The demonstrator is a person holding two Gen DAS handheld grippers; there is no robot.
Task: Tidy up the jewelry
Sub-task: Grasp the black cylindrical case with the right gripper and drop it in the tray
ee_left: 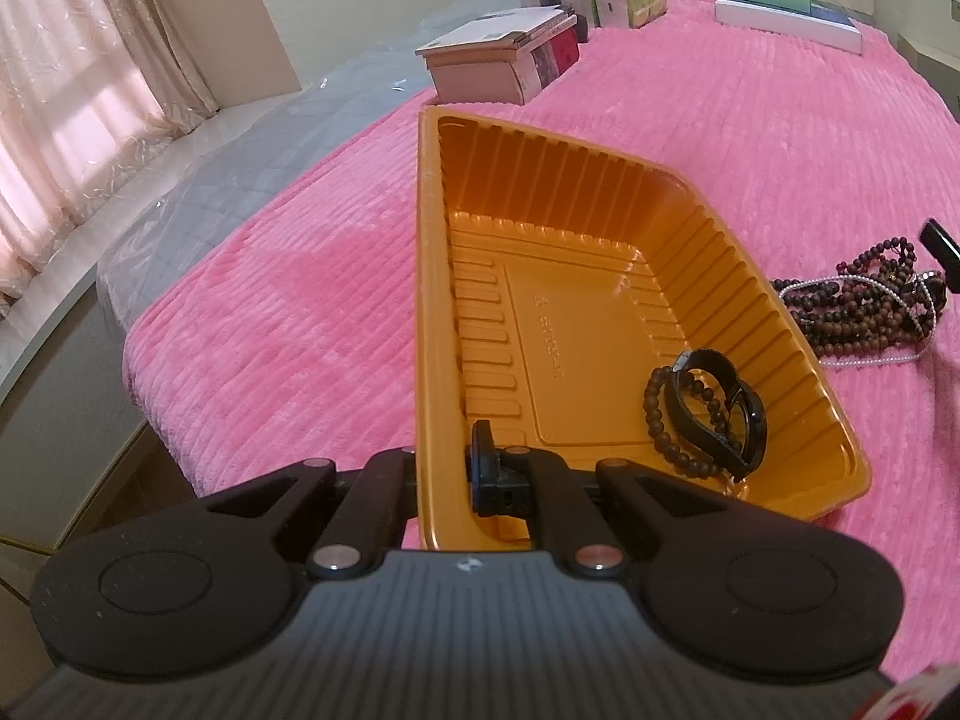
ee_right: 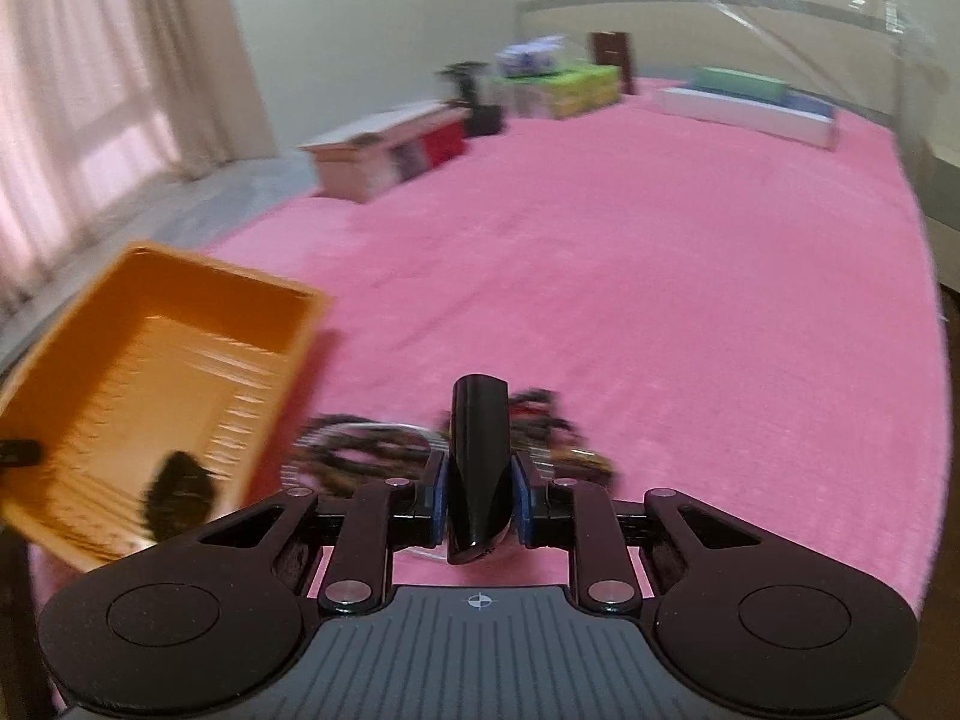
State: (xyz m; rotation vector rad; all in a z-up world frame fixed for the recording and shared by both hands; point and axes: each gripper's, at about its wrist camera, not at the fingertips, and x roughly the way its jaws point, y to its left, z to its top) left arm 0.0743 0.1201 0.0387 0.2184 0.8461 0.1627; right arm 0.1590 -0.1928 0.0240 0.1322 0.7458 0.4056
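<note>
Jewelry is split three ways as I read it. A black bangle [ee_right: 478,462] sits clamped between my right gripper [ee_right: 478,501] pads, standing upright dead ahead at 12 o'clock. Just beyond it, from 10 to 1 o'clock, the bead pile [ee_right: 372,450] lies blurred on the pink blanket [ee_right: 660,300]. My left gripper [ee_left: 444,474] is pinched tight on the near wall of the orange tray [ee_left: 429,300]; inside the tray, at 2 o'clock from those fingers, lie a bead bracelet [ee_left: 657,414] and a black band [ee_left: 720,408], overlapping.
</note>
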